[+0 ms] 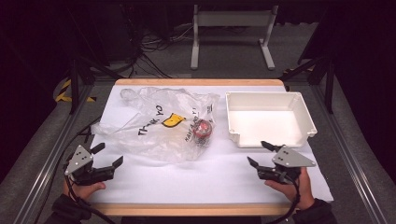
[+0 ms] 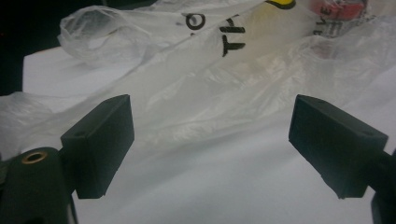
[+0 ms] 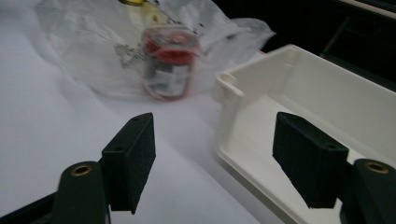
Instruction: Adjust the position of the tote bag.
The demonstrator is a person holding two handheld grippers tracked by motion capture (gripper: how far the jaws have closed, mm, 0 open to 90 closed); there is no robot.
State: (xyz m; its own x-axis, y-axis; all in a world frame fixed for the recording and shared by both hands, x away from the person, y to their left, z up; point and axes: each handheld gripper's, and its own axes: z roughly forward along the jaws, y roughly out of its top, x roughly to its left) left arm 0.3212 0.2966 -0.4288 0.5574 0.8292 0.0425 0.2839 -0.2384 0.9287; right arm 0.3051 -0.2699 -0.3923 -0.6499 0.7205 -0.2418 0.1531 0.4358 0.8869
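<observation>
At the near edge of the counter [image 1: 140, 196], both grippers rest apart from everything: the left gripper [image 1: 108, 156] sits low at the left with its jaws spread and nothing between them, and the right gripper [image 1: 258, 153] sits at the right, jaws likewise released and empty, just short of the white tray [image 1: 308, 122]. Beyond them, at the middle of the counter, lies a crumpled clear plastic bag [image 1: 154, 126] printed with "THANK YOU" lettering. A small red-topped jar [image 1: 202, 129] sits inside it, at the end nearest the tray, which holds nothing.

This looks like the starting step, with no grasp yet made. Getting the jar out and into the tray seems the aim. Next, the left gripper would likely need to pinch the thin film to steady it, while the right reaches for the jar.
</observation>
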